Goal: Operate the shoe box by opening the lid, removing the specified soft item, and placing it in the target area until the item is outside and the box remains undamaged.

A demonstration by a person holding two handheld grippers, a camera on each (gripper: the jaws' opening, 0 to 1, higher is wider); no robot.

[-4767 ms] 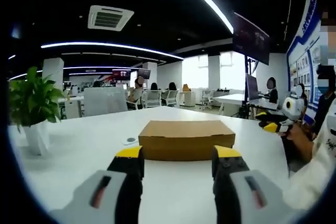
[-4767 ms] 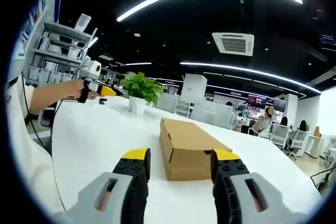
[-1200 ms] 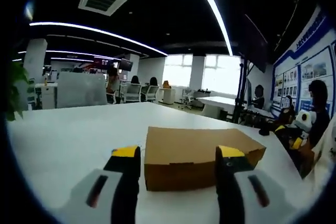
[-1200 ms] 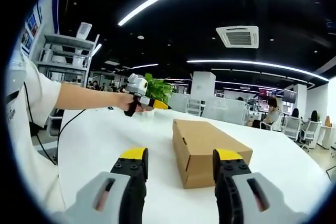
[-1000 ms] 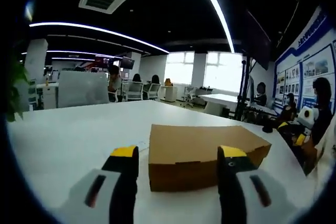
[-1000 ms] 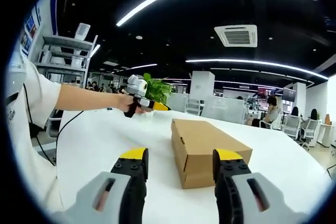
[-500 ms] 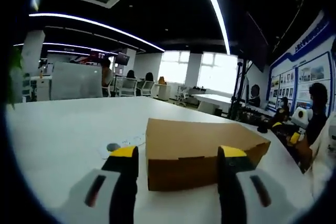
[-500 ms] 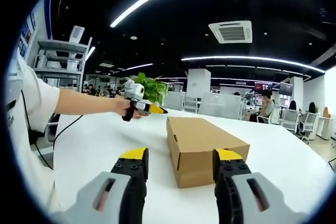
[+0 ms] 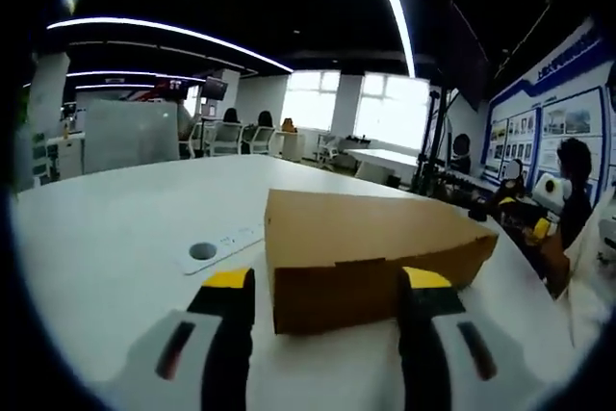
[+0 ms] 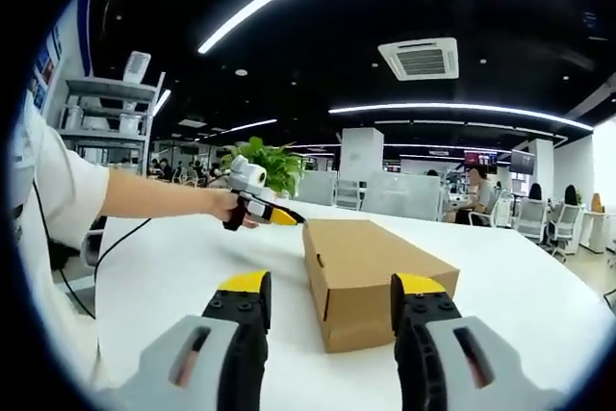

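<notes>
Left gripper view: the left gripper (image 9: pixel 327 288), jaws apart, faces the closed shoe box (image 9: pixel 371 252) on the surface (image 9: pixel 106 238). The right gripper (image 10: pixel 332 294) is likewise released. Step: approach; next, lift the lid.

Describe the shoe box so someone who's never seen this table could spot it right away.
Look at the big white table in the open office. Near its middle lies a closed brown cardboard shoe box, long and low, with the left hand-held gripper at its far corner. It is the only brown thing on the table; the potted plant behind is green.
</notes>
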